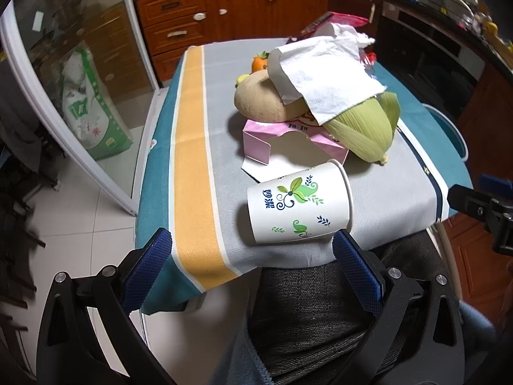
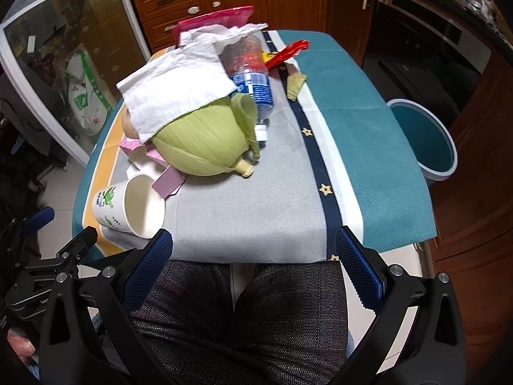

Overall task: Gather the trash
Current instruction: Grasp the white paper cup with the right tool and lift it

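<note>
**Trash Piled, Nothing Yet Picked Up**

Kitchen cabinets of red-brown wood ringed a small surface [image 2: 256, 211] draped in a grey, teal and yellow cloth. Beside its right edge, on the floor, stood a teal bin [image 2: 426, 138], open-mouthed. A heap of trash sat mid-cloth: green corn husks [image 2: 198, 147] under a white paper towel [image 2: 173, 89], a torn pink box [image 1: 275, 138], a plastic bottle [image 2: 253, 86] and a red wrapper [image 2: 288, 51] behind. Nearest the front edge lay a paper cup [image 1: 298, 205] on its side. The left claw [image 1: 253, 256] hung just short of that cup, fingers apart and holding nothing; the right claw [image 2: 253, 253] was likewise apart and empty, over the person's lap. Collection looked barely begun. The likely next move: push the left claw forward around the cup, close gently so it does not crush, then carry it to the bin.
</note>
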Demonstrator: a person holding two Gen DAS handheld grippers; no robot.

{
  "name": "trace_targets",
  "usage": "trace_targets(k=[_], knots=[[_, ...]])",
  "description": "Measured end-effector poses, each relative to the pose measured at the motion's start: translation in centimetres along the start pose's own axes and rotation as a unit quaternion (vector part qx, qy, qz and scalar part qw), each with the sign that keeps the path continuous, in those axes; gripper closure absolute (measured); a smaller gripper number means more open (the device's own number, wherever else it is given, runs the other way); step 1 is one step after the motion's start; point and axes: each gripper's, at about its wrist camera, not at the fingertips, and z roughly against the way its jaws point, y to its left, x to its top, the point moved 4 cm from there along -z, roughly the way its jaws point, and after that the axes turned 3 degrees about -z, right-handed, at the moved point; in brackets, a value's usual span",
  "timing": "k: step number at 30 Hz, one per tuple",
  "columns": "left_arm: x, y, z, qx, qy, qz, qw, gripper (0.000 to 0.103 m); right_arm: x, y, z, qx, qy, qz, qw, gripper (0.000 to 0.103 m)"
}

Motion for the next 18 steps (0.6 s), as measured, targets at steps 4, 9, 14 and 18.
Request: trace_targets(k=[4, 9, 14, 18], knots=[[-0.4, 0.6, -0.7, -0.004, 0.005, -0.023, 0.9997, 0.003, 0.3, 1.8, -0.3, 0.011, 0.003, 0.042, 0.999, 0.006], [-1.1, -0.1, -1.9, -0.062, 0.03, -0.053, 0.9962, 0.003, 0.6, 4.1, -1.2, 0.033, 0.025, 0.079, 0.996, 0.006], [-0.8, -0.6, -2.4, -0.104, 0.032, -0.055, 0.9925, 0.003, 1.5, 6.4, -1.9, 0.118, 0.037, 0.08, 0.989, 0.006], [-1.0, 0.3, -2.8, -0.109, 0.03, -0.048, 0.9924, 0.003, 1.6, 9.3, -3.0, 0.16, 0.057, 0.114, 0.979, 0.038]])
